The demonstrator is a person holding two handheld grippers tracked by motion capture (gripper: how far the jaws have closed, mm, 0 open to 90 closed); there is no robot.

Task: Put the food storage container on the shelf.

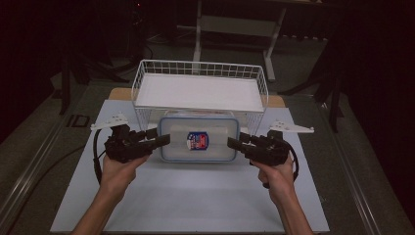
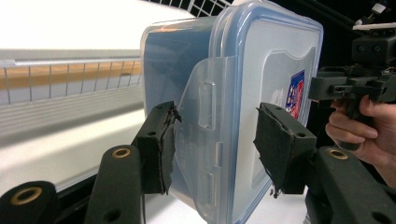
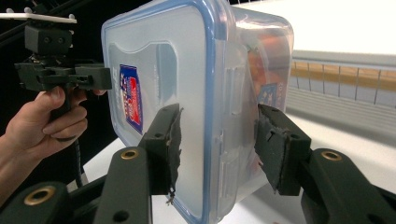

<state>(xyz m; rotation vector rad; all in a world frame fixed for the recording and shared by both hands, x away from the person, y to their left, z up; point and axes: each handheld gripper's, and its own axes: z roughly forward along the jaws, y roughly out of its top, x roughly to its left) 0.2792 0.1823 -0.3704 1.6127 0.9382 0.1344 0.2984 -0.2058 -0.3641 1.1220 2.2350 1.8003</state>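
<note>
Dim room, white mat on the table, white wire basket at its far edge. Clear lidded container sits on the mat just in front of the basket. Left gripper and right gripper bracket its two short ends, jaws wide, straddling the side latches (not yet clamped). Best to close both together, level, so the box doesn't skew. Red-and-blue label on lid; wording unreadable.
</note>
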